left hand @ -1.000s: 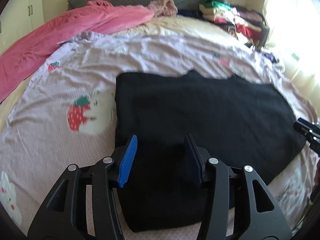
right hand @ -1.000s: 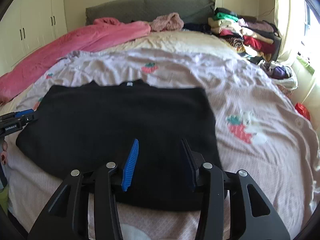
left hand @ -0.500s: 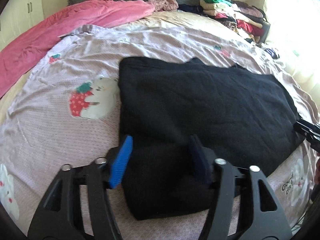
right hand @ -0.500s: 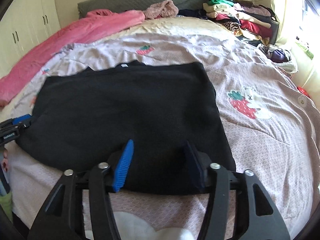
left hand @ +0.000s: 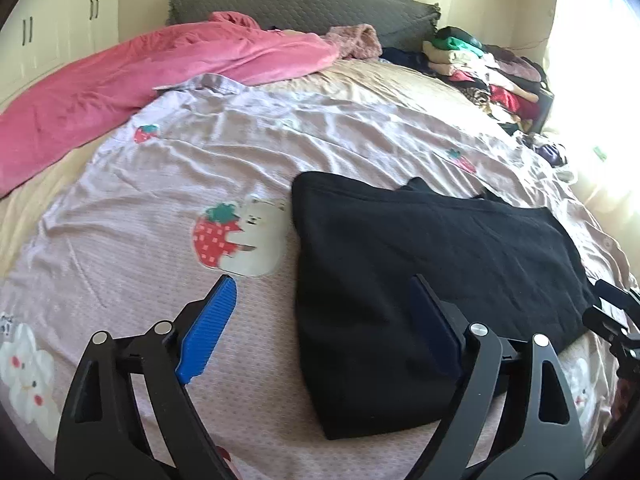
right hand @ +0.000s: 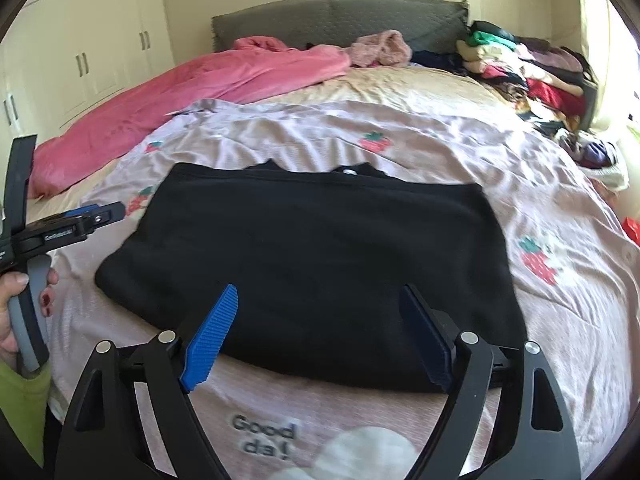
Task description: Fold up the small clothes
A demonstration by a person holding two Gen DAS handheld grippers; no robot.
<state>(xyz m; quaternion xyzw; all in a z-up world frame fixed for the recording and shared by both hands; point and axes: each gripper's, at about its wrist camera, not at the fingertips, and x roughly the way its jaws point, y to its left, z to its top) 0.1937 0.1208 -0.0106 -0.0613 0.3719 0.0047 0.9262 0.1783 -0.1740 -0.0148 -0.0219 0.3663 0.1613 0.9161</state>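
Two grippers over one black knit top, which lies flat and already folded into a rough rectangle on the lilac strawberry-print bedsheet; neckline at the far edge, near hem just ahead of both tools. Left gripper: jaws wide and just been opening, nothing between them; the top's left edge sits ahead of it and toward its right finger, bare sheet under its left finger. Right gripper: jaws likewise wide and just been opening, empty; the near hem lies directly ahead, spanning both fingers, no pad pressing cloth. Left tool also shows at the left edge of the right wrist view, held by the person's hand. Judgement: a fold looks just released; step in hand is letting go and re-setting for the next fold. Next move likely calls for both grippers to pinch the near hem corners, then carry them toward the neckline, keeping edges square; thick knit may slip or bunch. Pink duvet and clothes pile lie well beyond, clear of the work.
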